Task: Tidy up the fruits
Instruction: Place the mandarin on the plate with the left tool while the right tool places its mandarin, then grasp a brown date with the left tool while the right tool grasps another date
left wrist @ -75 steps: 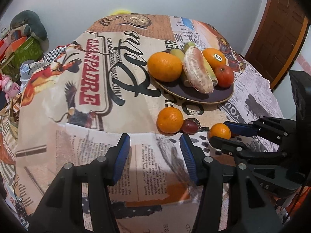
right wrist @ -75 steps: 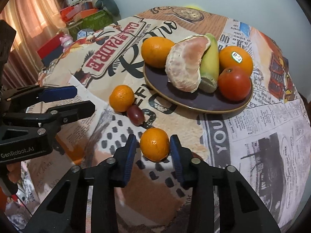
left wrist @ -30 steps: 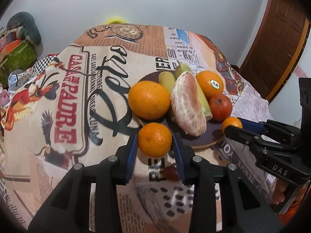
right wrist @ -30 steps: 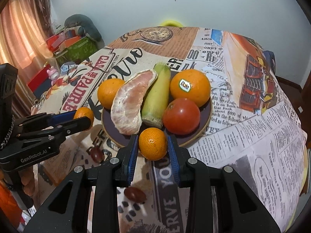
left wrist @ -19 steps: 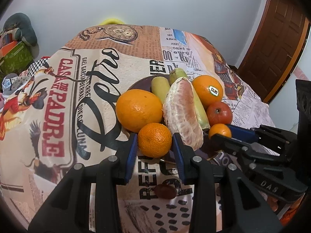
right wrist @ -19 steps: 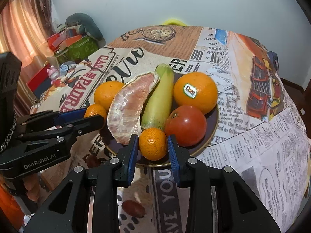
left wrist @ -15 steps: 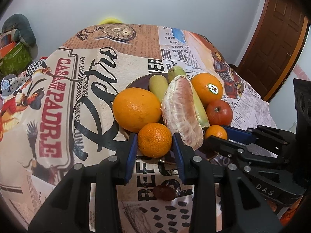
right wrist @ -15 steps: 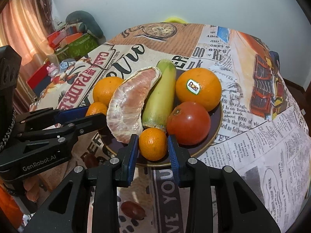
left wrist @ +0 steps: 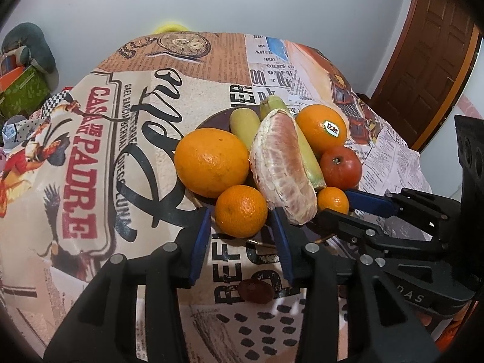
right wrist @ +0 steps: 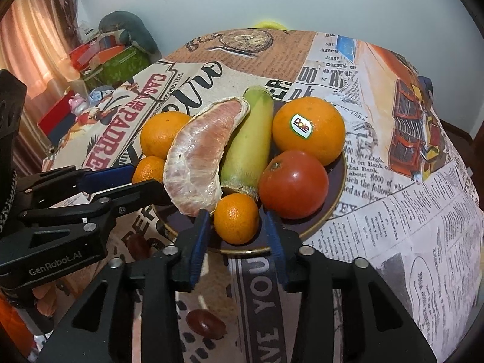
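Observation:
A dark plate (right wrist: 338, 193) holds a large orange (left wrist: 211, 161), a peeled pomelo wedge (right wrist: 193, 163), a green-yellow fruit (right wrist: 248, 148), a stickered orange (right wrist: 308, 130) and a red tomato (right wrist: 293, 184). My left gripper (left wrist: 240, 227) is open, its pads just off a mandarin (left wrist: 241, 210) that rests at the plate's near left rim. My right gripper (right wrist: 237, 231) is open around a smaller mandarin (right wrist: 236, 218) resting on the plate's front. Each gripper shows in the other's view, the left (right wrist: 142, 178) and the right (left wrist: 341, 208).
A red grape (left wrist: 254, 291) lies on the printed tablecloth in front of the plate; it also shows in the right wrist view (right wrist: 205, 323). Boxes and clutter (right wrist: 106, 57) stand beyond the table's left side. A wooden door (left wrist: 423, 60) is at the right.
Both grippers carried their mandarins to the plate, set them on its front rim and opened; the pads now stand a little off the fruit.

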Demonstrator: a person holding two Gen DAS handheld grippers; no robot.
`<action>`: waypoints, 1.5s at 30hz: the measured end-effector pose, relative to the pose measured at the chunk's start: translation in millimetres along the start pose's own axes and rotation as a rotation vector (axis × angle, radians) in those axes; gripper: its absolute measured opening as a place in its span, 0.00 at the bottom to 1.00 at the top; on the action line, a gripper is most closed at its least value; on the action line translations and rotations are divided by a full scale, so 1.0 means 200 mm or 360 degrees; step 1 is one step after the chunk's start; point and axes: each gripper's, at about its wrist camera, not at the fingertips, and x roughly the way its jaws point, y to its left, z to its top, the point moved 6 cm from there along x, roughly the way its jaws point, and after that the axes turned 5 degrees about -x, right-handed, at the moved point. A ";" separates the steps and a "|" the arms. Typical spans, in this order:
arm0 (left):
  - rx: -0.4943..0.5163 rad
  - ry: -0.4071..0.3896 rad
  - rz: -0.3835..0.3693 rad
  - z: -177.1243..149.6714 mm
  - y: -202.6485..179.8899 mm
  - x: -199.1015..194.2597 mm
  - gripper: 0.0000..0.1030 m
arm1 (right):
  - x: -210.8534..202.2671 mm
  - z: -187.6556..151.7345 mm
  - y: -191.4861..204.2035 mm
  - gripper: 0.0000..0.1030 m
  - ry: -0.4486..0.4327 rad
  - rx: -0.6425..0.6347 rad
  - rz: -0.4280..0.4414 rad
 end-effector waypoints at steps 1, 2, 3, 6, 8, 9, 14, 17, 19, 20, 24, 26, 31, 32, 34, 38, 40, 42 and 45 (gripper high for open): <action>0.0002 -0.0005 0.0002 0.00 0.00 -0.01 0.41 | -0.01 0.00 0.00 0.39 -0.0006 0.0000 -0.0008; 0.0003 -0.0011 0.0003 0.00 0.00 -0.03 0.41 | -0.02 0.00 0.00 0.40 -0.0012 0.0000 -0.0014; 0.0003 -0.0019 0.0007 0.00 0.00 -0.04 0.41 | -0.04 0.00 0.00 0.40 -0.0017 0.0000 -0.0017; 0.0003 -0.0038 0.0012 0.00 0.00 -0.09 0.41 | -0.08 0.00 0.00 0.40 -0.0033 -0.0002 -0.0020; 0.0006 -0.0058 0.0023 0.00 0.00 -0.14 0.41 | -0.11 0.00 0.01 0.40 -0.0047 -0.0014 -0.0031; 0.0005 -0.0065 0.0025 0.00 0.00 -0.15 0.41 | -0.13 0.00 0.01 0.40 -0.0054 -0.0020 -0.0036; 0.0011 -0.0098 0.0047 -0.02 0.00 -0.26 0.41 | -0.22 -0.02 0.04 0.40 -0.0074 -0.0045 -0.0048; 0.0018 -0.0098 0.0069 -0.05 0.01 -0.30 0.42 | -0.26 -0.06 0.06 0.40 -0.0067 -0.0058 -0.0053; 0.0022 -0.0088 0.0083 -0.08 0.02 -0.32 0.42 | -0.27 -0.08 0.07 0.40 -0.0056 -0.0067 -0.0056; 0.0024 -0.0083 0.0090 -0.10 0.03 -0.33 0.42 | -0.28 -0.10 0.08 0.40 -0.0048 -0.0070 -0.0055; 0.0012 -0.0044 0.0098 -0.17 0.05 -0.34 0.42 | -0.27 -0.16 0.10 0.41 -0.0007 -0.0081 -0.0051; 0.0008 -0.0019 0.0107 -0.21 0.06 -0.33 0.42 | -0.25 -0.19 0.11 0.41 0.0022 -0.0085 -0.0053; 0.0005 0.0050 0.0108 -0.30 0.07 -0.27 0.42 | -0.19 -0.26 0.12 0.41 0.0095 -0.0074 -0.0031; 0.0005 0.0065 0.0106 -0.31 0.07 -0.26 0.42 | -0.16 -0.27 0.12 0.41 0.0113 -0.0068 -0.0020; 0.0006 0.0094 0.0100 -0.34 0.07 -0.23 0.42 | -0.14 -0.29 0.13 0.41 0.0132 -0.0063 -0.0005; 0.0014 0.0136 0.0080 -0.36 0.05 -0.18 0.42 | -0.10 -0.31 0.13 0.41 0.0147 -0.0061 0.0013; 0.0020 0.0151 0.0068 -0.36 0.04 -0.15 0.42 | -0.10 -0.31 0.14 0.35 0.0133 -0.0073 0.0013; 0.0027 0.0163 0.0060 -0.36 0.03 -0.13 0.42 | -0.10 -0.31 0.14 0.28 0.0134 -0.0084 0.0024; 0.0028 0.0177 0.0042 -0.34 0.01 -0.09 0.42 | -0.10 -0.30 0.14 0.25 0.0128 -0.0092 0.0031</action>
